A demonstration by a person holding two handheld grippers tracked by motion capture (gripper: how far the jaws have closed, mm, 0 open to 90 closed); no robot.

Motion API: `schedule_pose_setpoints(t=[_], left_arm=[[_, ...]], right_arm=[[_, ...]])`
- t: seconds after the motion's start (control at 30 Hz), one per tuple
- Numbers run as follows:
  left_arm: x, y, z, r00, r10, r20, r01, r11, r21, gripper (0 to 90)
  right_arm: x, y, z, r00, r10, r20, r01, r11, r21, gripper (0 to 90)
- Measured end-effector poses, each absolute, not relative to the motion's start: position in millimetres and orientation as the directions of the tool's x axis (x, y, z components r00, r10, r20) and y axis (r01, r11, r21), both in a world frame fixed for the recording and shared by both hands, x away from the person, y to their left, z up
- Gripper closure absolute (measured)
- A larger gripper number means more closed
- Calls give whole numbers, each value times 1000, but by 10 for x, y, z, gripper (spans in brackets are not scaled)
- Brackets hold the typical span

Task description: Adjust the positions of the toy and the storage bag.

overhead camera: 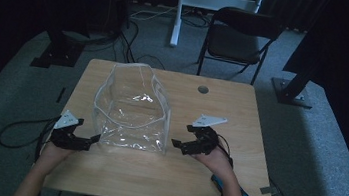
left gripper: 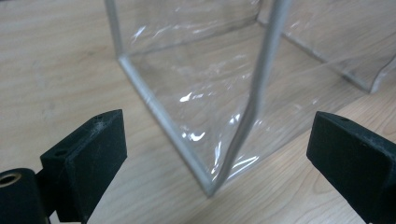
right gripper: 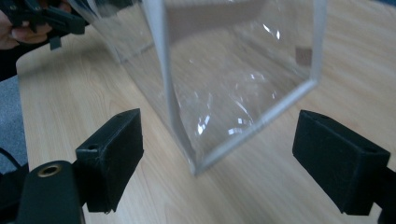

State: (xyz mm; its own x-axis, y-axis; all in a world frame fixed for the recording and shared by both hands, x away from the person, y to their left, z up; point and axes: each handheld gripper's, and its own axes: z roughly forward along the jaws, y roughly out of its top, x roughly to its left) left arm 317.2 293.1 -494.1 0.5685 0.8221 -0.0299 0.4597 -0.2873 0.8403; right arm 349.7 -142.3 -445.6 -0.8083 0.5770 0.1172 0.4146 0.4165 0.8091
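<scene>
Nearest us, our left gripper [overhead camera: 90, 140] and right gripper [overhead camera: 181, 138] rest low on the wooden table [overhead camera: 239, 131], jaws spread wide and holding nothing. We judge each is lined up on a near bottom corner of the clear plastic bag [overhead camera: 131, 108], which stands open-topped mid-table, ready to be pinched. Beyond the table stands a folding chair [overhead camera: 238, 38].

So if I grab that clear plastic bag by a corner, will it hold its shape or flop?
The clear bag looks like thin creased film with pale piped edges, so it will probably sag rather than stay boxy. It appears empty, so likely light and apt to slide on the table. Both grippers, left and right, are open.
</scene>
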Motion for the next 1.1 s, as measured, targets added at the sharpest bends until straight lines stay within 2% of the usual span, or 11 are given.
schedule_pose_setpoints(t=[0.2, 0.27, 0.33, 0.4, 0.47, 0.53, 0.57, 0.83, 0.97, 1.1], left_arm=[[3217, 2855, -4885, 588, 808, -35, 446, -288, 848, 73], [3223, 2837, -4871, 579, 814, -34, 440, -277, 854, 151], [3237, 2825, -4857, 578, 815, -43, 441, -267, 857, 153], [3246, 2812, -4841, 575, 817, -33, 437, -273, 857, 224], [3257, 2796, -4830, 584, 811, -35, 432, -274, 860, 265], [3268, 2779, -4820, 591, 806, -31, 428, -280, 859, 332], [3272, 2769, -4816, 594, 804, -32, 427, -281, 860, 356], [3276, 2728, -4813, 608, 793, -28, 407, -281, 869, 586], [3263, 2705, -4827, 618, 786, 6, 386, -309, 869, 689], [3259, 2706, -4830, 610, 792, 3, 387, -302, 871, 780]], right_arm=[[3553, -1231, -4349, -826, 552, 117, 387, 403, 829, 211], [3563, -1182, -4333, -833, 540, 119, 382, 406, 830, 213], [3564, -1136, -4325, -838, 532, 118, 375, 408, 832, 235], [3560, -1097, -4322, -844, 524, 113, 367, 411, 835, 252], [3559, -1065, -4324, -849, 517, 112, 361, 412, 837, 336], [3566, -1042, -4323, -851, 512, 118, 362, 408, 838, 377], [3567, -1035, -4321, -852, 510, 121, 361, 403, 841, 431], [3584, -1020, -4327, -842, 523, 131, 375, 394, 839, 664], [3567, -1010, -4359, -844, 521, 126, 377, 409, 831, 796], [3544, -1013, -4369, -844, 521, 128, 383, 417, 825, 839]])
